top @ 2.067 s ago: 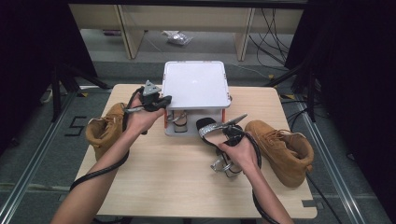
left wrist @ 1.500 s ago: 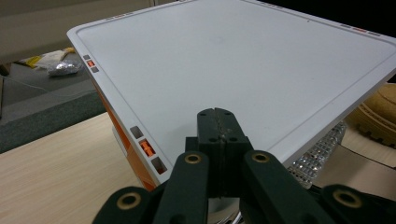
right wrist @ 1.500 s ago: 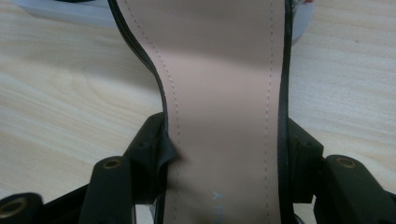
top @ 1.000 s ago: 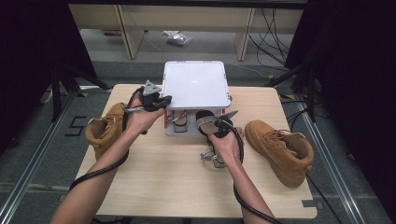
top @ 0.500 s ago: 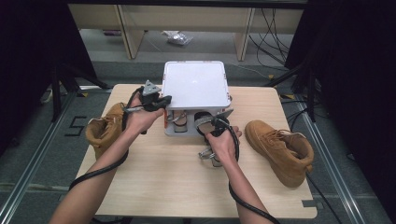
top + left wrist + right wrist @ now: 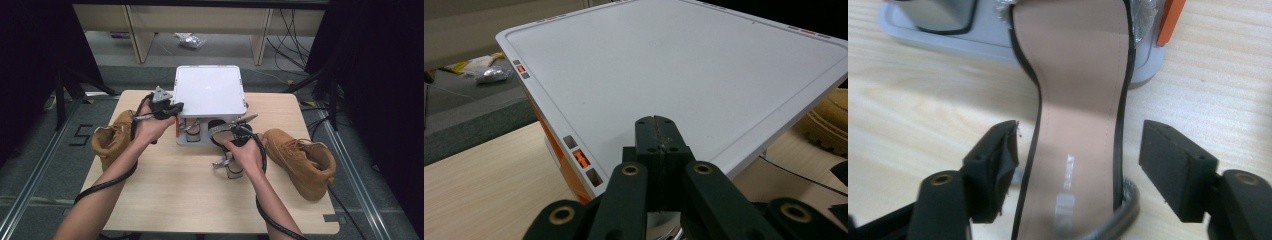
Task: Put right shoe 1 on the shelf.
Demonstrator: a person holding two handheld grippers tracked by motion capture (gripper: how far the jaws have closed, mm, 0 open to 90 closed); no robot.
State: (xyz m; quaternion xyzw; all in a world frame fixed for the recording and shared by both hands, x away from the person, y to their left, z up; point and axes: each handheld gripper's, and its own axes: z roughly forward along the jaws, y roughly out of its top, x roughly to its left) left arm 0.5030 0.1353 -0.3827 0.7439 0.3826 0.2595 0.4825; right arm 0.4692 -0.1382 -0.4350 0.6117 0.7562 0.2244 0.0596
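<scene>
Right gripper point(image 6: 1078, 165) has just been opening, its jaws apart beside the sandal point(image 6: 1075, 115); insole print unreadable; sandal's long axis points into the white box point(image 6: 210, 92); left gripper point(image 6: 658, 145) is closed, empty.

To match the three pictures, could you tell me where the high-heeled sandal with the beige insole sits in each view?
High view: sandal at table centre, under the right hand.
Left gripper view: not in it.
Right gripper view: sandal mid-frame, between open jaws, toe toward the rack.
Shared landmark: white rack.
</scene>
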